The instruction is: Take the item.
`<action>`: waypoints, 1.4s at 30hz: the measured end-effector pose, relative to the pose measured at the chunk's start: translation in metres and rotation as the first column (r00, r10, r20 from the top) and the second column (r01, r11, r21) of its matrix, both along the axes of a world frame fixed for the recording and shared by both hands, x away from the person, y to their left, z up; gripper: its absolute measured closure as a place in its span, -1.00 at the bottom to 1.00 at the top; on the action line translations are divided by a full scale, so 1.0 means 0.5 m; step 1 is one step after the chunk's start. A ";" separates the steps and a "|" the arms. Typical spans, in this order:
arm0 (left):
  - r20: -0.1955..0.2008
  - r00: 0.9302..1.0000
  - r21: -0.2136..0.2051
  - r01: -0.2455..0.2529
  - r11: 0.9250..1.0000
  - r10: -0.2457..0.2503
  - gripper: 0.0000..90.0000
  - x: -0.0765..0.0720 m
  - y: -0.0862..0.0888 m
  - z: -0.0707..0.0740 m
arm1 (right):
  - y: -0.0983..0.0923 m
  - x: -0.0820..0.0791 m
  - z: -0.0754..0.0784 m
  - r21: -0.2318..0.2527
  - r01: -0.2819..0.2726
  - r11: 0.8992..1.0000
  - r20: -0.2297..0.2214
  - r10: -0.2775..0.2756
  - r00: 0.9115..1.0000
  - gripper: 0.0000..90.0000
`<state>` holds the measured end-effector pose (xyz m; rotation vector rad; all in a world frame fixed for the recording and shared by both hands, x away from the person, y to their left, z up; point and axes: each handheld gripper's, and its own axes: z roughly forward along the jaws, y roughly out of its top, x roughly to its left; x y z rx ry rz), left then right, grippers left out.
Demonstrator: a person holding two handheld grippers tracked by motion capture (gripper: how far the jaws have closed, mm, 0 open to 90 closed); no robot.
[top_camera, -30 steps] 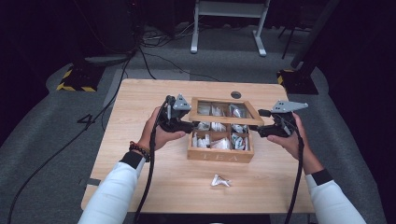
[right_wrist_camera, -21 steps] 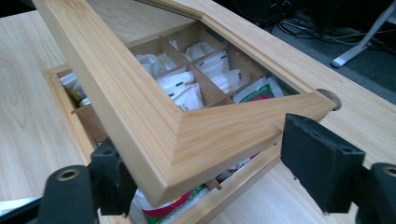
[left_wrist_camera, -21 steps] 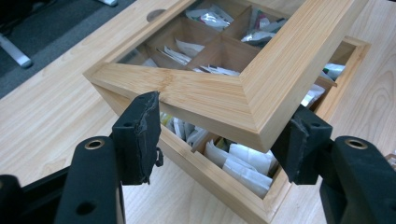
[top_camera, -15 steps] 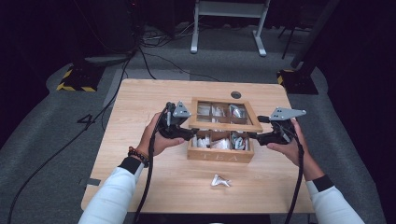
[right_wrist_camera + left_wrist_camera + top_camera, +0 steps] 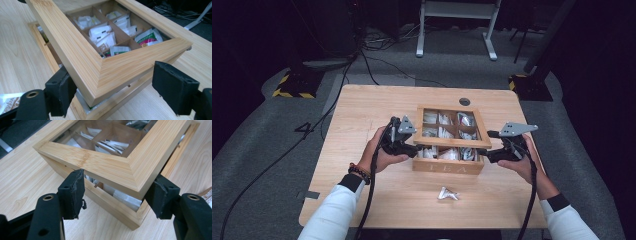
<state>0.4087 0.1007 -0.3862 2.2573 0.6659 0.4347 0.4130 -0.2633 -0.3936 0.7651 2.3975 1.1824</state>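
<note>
With the lid (image 5: 452, 126) raised off the box (image 5: 448, 165) mid-table, each front corner sits between wide jaws, left gripper (image 5: 403, 145) and right gripper (image 5: 494, 152) unclamped. Best to lift evenly, keeping both corners level so the hinge doesn't twist.

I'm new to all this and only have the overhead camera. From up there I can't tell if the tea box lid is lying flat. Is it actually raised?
Observer: Yes. In the left gripper view the lid stands above the box at the front, and the gap shows white packets.
Operator: Is it being pinched?
Observer: No. The left hand-held gripper has wide jaws, one on each side of a lid corner.
Operator: And the other side?
Observer: The right hand-held gripper straddles the other front corner, also open.
Operator: Anything colourful inside?
Observer: A green-and-red packet, seen through the lid.
</note>
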 end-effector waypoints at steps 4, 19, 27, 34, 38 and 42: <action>-0.011 1.000 0.014 0.007 1.000 -0.007 -0.21 -0.003 -0.001 -0.013 | 0.006 -0.007 -0.010 -0.028 -0.005 1.000 0.001 0.005 1.000 -0.58; -0.049 0.999 0.018 0.024 1.000 -0.023 -0.23 -0.009 0.000 -0.047 | 0.007 -0.015 -0.038 -0.055 -0.011 0.998 -0.030 0.009 1.000 -0.63; -0.084 0.996 0.042 0.044 0.998 -0.041 -0.26 -0.008 -0.002 -0.061 | 0.005 -0.019 -0.058 -0.043 -0.014 0.999 -0.087 0.010 0.996 -0.62; -0.094 0.994 0.027 0.054 0.998 -0.051 -0.26 -0.010 0.002 -0.067 | 0.004 -0.023 -0.064 -0.053 -0.017 0.998 -0.087 0.013 0.996 -0.59; -0.097 0.993 0.061 0.067 0.996 -0.061 -0.27 -0.012 -0.001 -0.072 | 0.004 -0.026 -0.069 -0.061 -0.024 0.998 -0.096 0.018 0.995 -0.58; -0.110 0.992 0.061 0.063 0.996 -0.056 -0.27 -0.011 -0.003 -0.083 | -0.001 -0.030 -0.068 -0.035 -0.031 0.999 -0.098 0.027 0.995 -0.47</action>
